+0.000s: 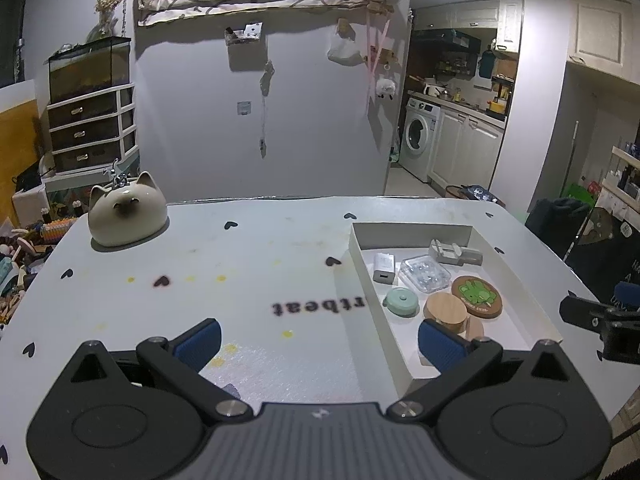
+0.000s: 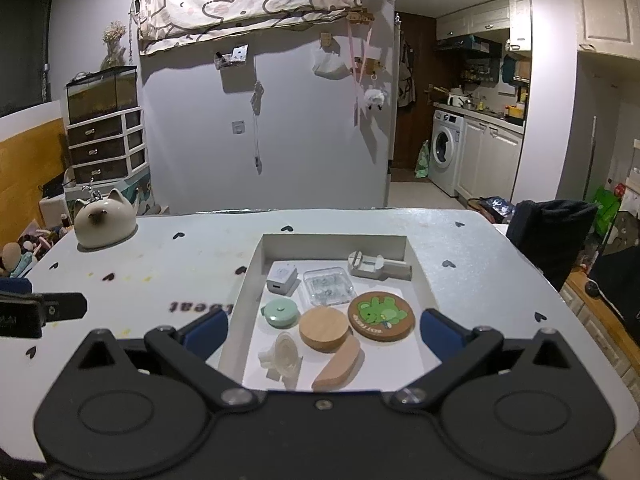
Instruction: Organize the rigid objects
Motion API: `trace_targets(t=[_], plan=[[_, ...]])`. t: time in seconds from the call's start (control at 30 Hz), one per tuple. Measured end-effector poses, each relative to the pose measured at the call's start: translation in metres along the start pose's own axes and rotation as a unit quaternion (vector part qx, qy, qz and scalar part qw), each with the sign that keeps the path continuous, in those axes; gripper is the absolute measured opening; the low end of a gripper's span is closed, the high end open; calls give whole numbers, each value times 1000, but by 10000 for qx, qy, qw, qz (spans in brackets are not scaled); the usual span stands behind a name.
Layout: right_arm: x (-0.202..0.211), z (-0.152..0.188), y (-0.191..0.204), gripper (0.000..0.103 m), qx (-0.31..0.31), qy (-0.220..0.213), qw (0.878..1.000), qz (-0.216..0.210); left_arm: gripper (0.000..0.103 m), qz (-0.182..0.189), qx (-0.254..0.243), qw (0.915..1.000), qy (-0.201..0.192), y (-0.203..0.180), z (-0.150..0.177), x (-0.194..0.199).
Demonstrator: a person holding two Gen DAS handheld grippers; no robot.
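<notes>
A shallow white tray [image 2: 256, 264] [image 1: 356, 256] lies on the white table. It holds a white charger [image 2: 282, 278], a clear plastic case [image 2: 329, 286], a grey tool [image 2: 378, 267], a mint round case [image 2: 280, 313], a round wooden lid [image 2: 324, 327], a coaster with a green figure [image 2: 381, 315], a curved wooden piece [image 2: 338, 364] and a clear plastic part [image 2: 285, 356]. My right gripper [image 2: 324, 330] stands open over the tray's near end with nothing between its pads. Left of the tray, my left gripper [image 1: 318, 340] is open and empty above the table.
A cream cat-shaped ceramic pot [image 1: 126, 214] stands at the table's far left corner. A dark chair back [image 2: 548, 236] rises beyond the right edge. Behind are a grey wall, a drawer unit and a kitchen with a washing machine.
</notes>
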State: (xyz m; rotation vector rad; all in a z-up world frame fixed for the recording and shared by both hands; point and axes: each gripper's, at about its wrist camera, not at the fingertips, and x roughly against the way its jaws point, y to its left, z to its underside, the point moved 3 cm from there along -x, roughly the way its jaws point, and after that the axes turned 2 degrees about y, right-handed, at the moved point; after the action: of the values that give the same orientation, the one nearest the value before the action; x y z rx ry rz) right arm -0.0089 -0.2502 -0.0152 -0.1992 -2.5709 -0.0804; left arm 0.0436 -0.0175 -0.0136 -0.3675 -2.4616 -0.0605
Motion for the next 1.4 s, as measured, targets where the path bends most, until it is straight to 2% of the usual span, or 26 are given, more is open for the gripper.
trace_targets(t=[1.4], plan=[[-2,3,-5,103,-34,4,10000,-7,103,-22,29,10000,56,-6,1,-3]])
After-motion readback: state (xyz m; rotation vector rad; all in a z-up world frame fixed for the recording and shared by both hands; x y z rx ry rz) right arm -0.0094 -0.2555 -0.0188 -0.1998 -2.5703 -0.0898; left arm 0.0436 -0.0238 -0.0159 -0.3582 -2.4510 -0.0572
